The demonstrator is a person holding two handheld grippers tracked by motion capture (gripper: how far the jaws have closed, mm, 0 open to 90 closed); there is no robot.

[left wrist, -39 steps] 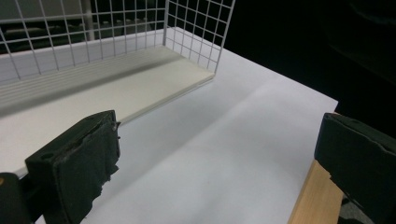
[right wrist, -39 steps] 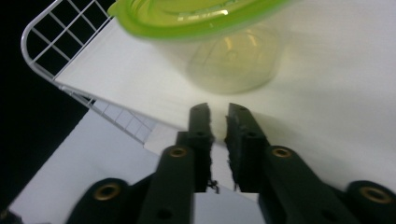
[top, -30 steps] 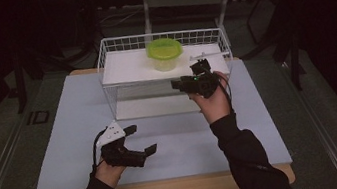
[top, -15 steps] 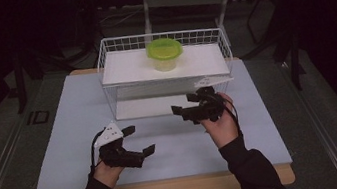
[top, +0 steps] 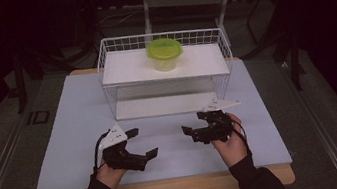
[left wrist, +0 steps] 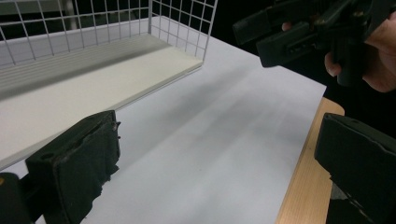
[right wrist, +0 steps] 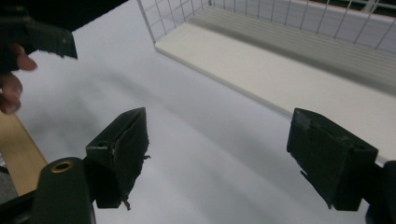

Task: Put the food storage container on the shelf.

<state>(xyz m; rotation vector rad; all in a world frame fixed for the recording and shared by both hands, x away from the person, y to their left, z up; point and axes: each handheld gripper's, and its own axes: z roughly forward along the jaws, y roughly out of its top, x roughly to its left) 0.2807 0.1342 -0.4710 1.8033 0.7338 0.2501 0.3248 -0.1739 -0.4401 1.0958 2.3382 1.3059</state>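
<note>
Both hands were low over the pale grey-white table mat point(top: 77, 138), near the person's edge, in front of the white wire-mesh two-tier rack point(top: 166, 74). The left gripper point(top: 142, 142) had its jaws spread wide with nothing between them; its own view showed bare mat in the gap and the light wooden table edge point(left wrist: 306, 177) by one jaw. The right gripper point(top: 195, 122) was also wide apart and empty, its jaws pointing toward the left one, and its own view showed mat and the rack's lower white shelf point(right wrist: 299, 74) beyond. The two grippers were near each other but apart. The small clear plastic tub with a lime-green lid point(top: 165, 53) sat upright on the rack's top shelf, about mid-width, well away from both grippers.
</note>
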